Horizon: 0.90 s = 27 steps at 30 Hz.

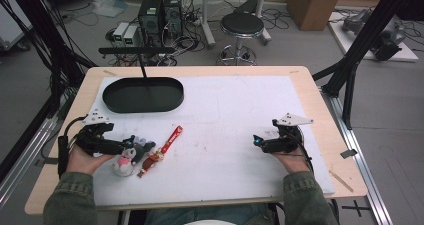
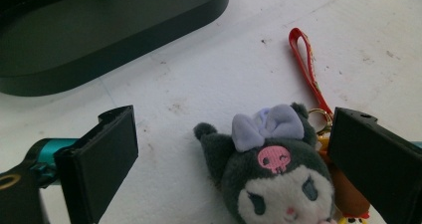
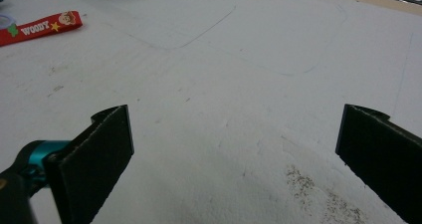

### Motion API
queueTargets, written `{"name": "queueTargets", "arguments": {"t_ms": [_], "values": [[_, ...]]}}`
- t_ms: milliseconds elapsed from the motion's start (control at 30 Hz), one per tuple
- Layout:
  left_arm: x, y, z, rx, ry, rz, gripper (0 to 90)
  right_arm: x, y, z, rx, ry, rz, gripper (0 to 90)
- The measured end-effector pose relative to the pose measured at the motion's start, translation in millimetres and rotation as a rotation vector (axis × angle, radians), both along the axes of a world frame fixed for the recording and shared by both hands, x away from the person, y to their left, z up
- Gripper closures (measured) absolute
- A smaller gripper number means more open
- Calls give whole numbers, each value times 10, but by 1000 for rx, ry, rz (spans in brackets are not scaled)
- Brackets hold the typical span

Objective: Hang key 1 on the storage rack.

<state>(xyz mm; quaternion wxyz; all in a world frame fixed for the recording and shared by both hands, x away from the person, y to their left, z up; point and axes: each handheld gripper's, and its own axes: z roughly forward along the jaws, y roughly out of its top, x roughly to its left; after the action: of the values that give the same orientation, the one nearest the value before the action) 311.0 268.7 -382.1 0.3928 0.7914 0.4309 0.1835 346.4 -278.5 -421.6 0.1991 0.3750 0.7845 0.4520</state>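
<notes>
Between wide left gripper (image 2: 229,159) jaws, plush toy (image 2: 276,169) (untouched), right gripper (image 3: 234,159) agape

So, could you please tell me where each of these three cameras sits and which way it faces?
High view: above the person's side, looking forward and down on the table; both forearms and tools show.
Left gripper view: rides the left tool, facing the plush toy, red strap and black tray; open jaws show.
Right gripper view: rides the right tool, facing the white mat; open jaws show.
Shared: both gripper views catch the red strap.
</notes>
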Motion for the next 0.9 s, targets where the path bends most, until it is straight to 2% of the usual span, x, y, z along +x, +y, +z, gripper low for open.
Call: {"name": "queueTargets", "arguments": {"t_ms": [133,333,433,700,900], "values": [[21,-75,32,2,7,-19,62,0,4,-1,-1,0,0,6],[68,-267,32,63,22,-50,62,-3,-1,3,-3,-6,-4,6],[107,-356,6,87,50,-50,62,-3,-6,5,1,-5,-8,6],[163,-506,-7,117,71,-77,66,-3,-6,6,4,-4,-8,6],[235,-731,-6,181,98,-120,66,-15,-2,13,-4,-13,-11,6]]}}
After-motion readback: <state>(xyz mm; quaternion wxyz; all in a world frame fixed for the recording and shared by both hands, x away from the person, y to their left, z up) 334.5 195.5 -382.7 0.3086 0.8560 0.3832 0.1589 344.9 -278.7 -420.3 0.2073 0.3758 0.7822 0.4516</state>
